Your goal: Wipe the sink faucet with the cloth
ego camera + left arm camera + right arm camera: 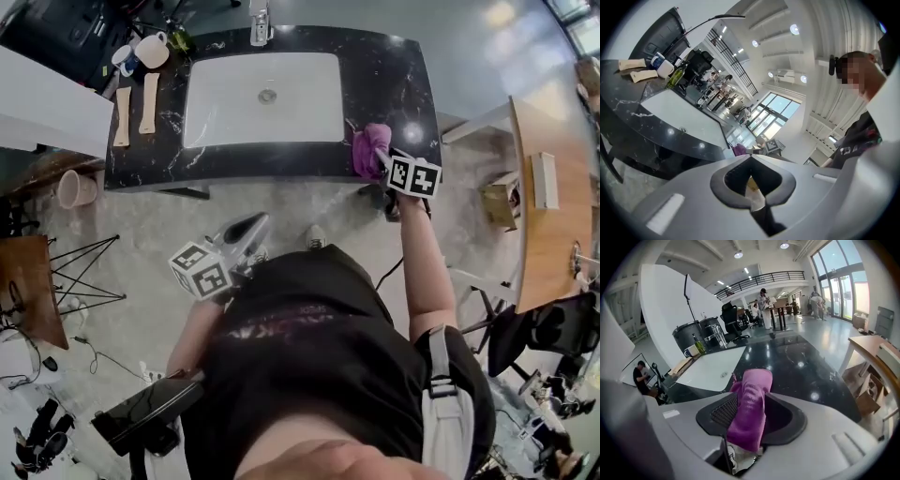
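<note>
The purple cloth (pixel 368 150) lies bunched at the front right edge of the black counter (pixel 394 84), to the right of the white sink (pixel 225 103). My right gripper (pixel 380 157) is down on it. In the right gripper view the cloth (pixel 752 399) hangs loosely between the wide-apart jaws of that gripper (pixel 752 397), whose pads do not press on it. The faucet (pixel 260 23) stands behind the sink, far from both grippers. My left gripper (pixel 251 228) is held low in front of the counter, shut and empty (pixel 750 157).
Two wooden boards (pixel 136 105), a mug (pixel 150 49) and a bottle (pixel 675 77) sit on the counter to the left of the sink. A wooden table (pixel 544 187) stands to the right, a pink bucket (pixel 77 187) on the floor to the left.
</note>
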Tool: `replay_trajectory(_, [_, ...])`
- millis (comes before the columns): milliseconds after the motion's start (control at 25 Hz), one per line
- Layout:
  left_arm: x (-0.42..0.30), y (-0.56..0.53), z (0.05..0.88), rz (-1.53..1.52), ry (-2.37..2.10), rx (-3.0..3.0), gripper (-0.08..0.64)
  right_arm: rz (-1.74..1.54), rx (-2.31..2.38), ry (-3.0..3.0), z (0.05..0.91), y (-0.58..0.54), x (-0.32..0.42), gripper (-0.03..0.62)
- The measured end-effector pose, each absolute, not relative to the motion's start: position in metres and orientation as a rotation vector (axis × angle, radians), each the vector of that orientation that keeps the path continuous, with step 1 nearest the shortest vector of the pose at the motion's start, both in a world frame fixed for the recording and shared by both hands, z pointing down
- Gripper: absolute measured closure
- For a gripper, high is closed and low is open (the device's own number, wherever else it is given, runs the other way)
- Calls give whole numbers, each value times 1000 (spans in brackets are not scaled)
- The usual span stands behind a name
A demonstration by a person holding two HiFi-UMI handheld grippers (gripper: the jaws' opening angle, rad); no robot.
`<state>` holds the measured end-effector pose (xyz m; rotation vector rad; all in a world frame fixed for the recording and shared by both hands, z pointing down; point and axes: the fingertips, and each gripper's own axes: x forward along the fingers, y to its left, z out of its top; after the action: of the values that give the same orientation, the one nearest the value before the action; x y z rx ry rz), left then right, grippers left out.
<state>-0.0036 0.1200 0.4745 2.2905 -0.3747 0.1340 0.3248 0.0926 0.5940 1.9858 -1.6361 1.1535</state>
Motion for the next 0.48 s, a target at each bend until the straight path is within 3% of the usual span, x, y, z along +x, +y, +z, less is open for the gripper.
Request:
replay_trajectory(200, [-8, 128, 489, 164, -461, 2260, 560, 1044, 1874, -1598, 611, 81, 312, 384])
replay_trajectory(480, [-60, 109, 492, 127, -564, 2242, 560, 873, 1884, -1492, 616, 77, 310, 436])
